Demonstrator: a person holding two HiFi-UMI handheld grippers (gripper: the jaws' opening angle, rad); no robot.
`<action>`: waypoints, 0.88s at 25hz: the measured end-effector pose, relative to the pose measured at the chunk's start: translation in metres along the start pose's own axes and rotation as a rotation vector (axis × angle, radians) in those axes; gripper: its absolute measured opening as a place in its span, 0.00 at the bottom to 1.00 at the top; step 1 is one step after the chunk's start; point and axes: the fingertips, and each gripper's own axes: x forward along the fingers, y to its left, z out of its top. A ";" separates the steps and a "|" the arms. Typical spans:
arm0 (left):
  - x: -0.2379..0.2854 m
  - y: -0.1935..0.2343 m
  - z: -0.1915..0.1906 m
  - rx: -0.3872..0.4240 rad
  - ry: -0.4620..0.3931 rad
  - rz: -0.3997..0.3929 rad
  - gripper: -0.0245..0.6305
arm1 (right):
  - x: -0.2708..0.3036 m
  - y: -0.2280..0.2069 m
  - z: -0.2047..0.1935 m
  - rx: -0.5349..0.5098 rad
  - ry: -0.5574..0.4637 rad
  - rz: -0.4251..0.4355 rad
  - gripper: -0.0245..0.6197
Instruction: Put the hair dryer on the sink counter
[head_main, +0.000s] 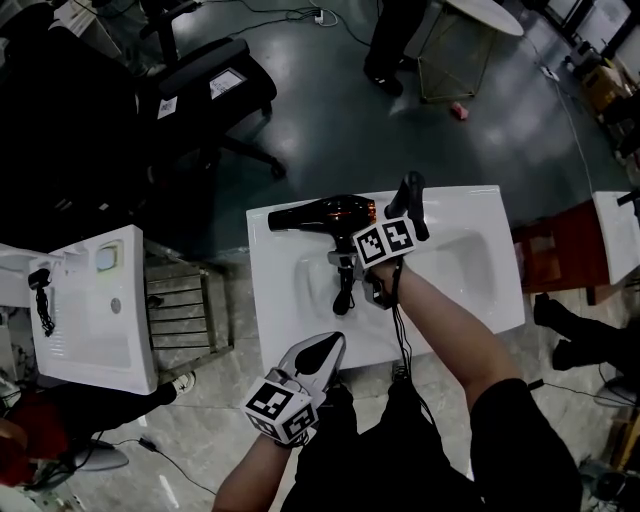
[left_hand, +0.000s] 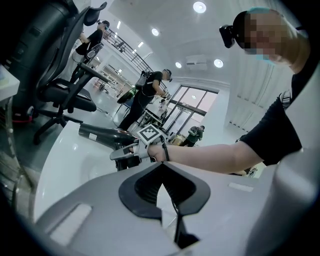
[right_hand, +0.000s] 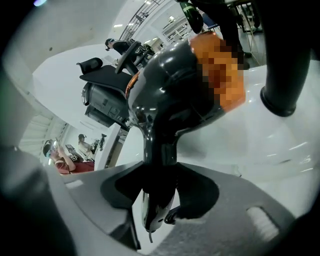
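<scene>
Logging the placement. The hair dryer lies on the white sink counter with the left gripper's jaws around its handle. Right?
It is not the left gripper. The hair dryer lies on the white sink counter with the right gripper's jaws around its handle. The right gripper view shows the handle between them. The left gripper has nothing between its jaws.

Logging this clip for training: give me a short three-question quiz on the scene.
1. True or false: the hair dryer lies on the floor.
2. What stands between the right claw's jaws? A the dryer's handle; B a towel; C nothing.
3. Which claw hovers empty by the white sink's near edge?
Key: 1 false, it lies on the sink; 2 A; 3 the left claw.
</scene>
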 end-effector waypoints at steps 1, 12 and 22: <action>0.001 -0.001 0.001 0.001 -0.002 0.002 0.04 | -0.002 0.000 0.000 0.000 -0.005 -0.001 0.32; 0.005 -0.014 -0.003 0.007 -0.006 0.021 0.04 | -0.017 -0.008 -0.003 0.004 -0.042 -0.043 0.35; 0.004 -0.021 -0.004 0.020 -0.003 0.019 0.04 | -0.041 -0.008 -0.006 -0.007 -0.108 -0.089 0.35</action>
